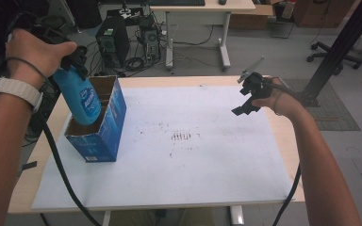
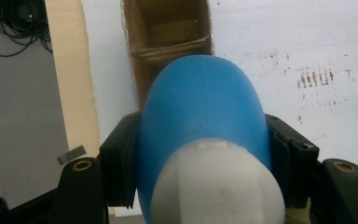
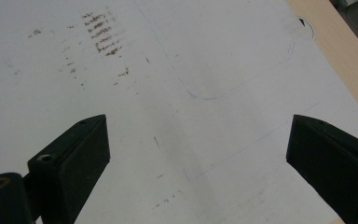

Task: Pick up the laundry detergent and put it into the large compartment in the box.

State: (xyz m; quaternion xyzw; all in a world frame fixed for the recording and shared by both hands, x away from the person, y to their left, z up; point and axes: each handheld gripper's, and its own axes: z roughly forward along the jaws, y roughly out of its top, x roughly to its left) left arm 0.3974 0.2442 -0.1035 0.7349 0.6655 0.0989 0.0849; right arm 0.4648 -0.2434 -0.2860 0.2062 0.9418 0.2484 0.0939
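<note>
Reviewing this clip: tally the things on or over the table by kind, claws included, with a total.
Blue bottle, held in the left claw: 1
Blue cardboard box, open top: 1
White sheet covering the table: 1
Claws, left one plus the right claw: 2
Total: 5

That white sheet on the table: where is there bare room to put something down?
Nearly all of the white sheet is free: from the blue box at its left edge across to the right tool, which hangs open above it. Only rusty smudges mark the middle. It is crowded at the box, where the left tool holds the blue bottle.
</note>
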